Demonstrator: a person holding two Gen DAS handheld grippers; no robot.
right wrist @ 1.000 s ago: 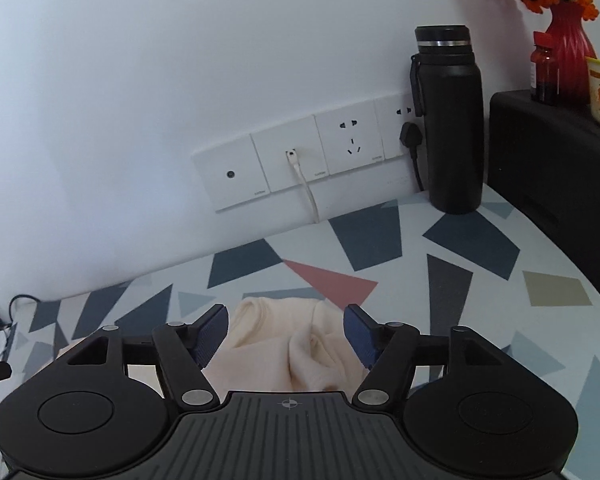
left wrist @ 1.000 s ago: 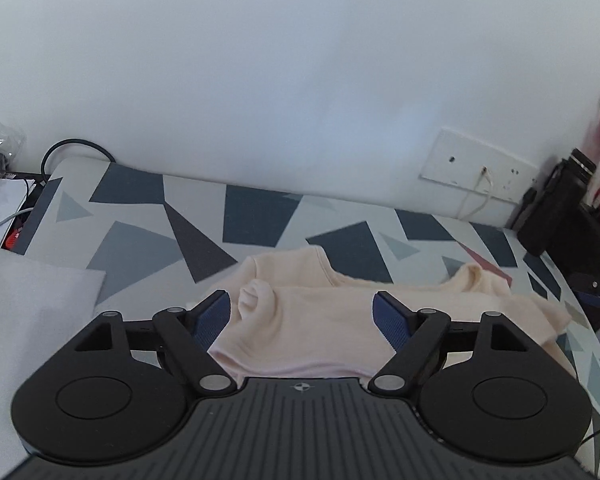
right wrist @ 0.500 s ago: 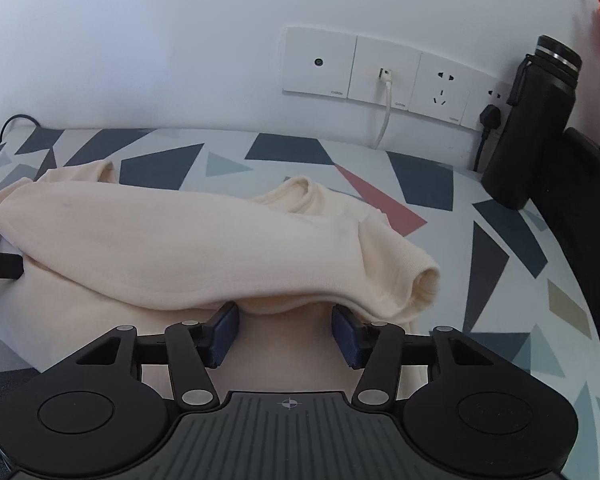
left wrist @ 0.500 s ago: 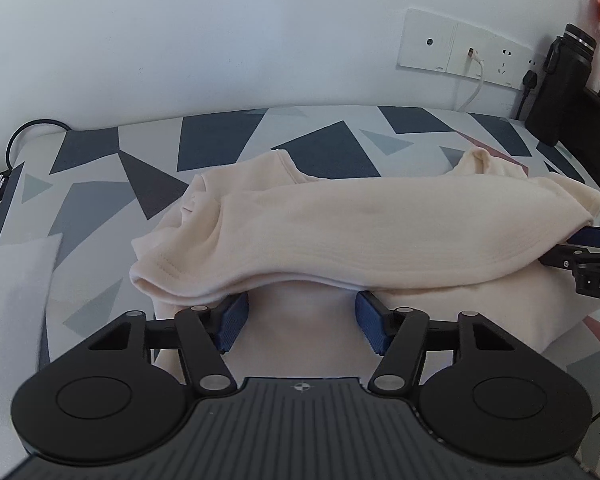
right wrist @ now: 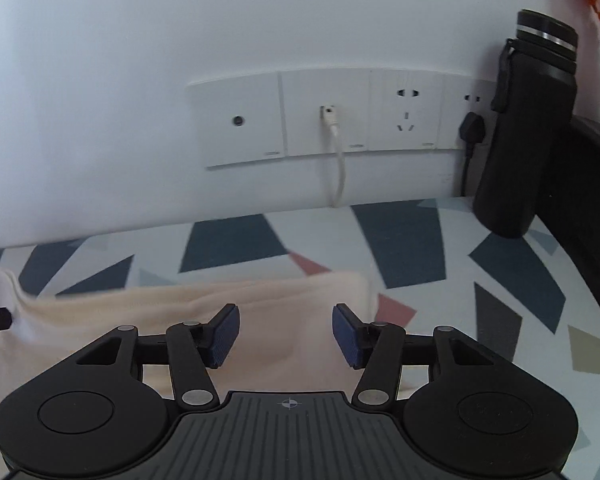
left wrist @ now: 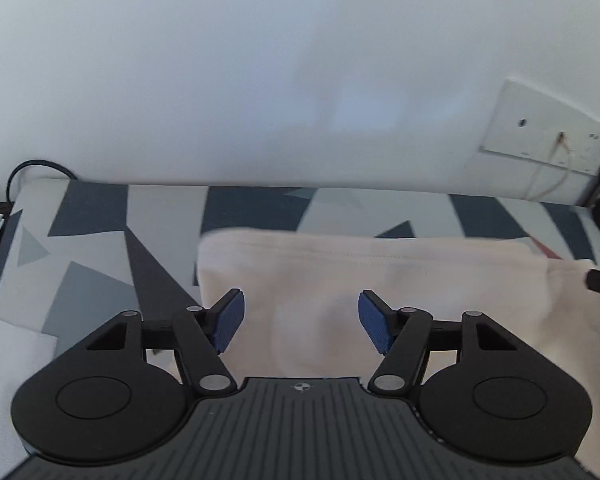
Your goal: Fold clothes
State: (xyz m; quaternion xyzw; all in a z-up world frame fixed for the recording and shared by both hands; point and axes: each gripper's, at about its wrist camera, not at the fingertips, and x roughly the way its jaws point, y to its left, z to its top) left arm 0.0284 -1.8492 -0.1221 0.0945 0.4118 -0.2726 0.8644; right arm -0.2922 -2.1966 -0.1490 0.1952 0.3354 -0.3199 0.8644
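- Left wrist view: the left gripper (left wrist: pixel 300 322), jaws opening with nothing pinched, hangs over a cream garment (left wrist: pixel 400 280) lying folded on the patterned table (left wrist: pixel 100 240).
- Right gripper (right wrist: pixel 285 336) gapes unpinched above it.
- Black bottle (right wrist: pixel 524 128) stands capped, contents unseen.

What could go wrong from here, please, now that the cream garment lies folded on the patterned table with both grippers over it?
1. The left gripper, whose jaws are opening, and the right gripper both stand clear of the cream garment; the thick fold could spring back.
2. The garment's right edge lies towards the black bottle; a sweep there could topple it.
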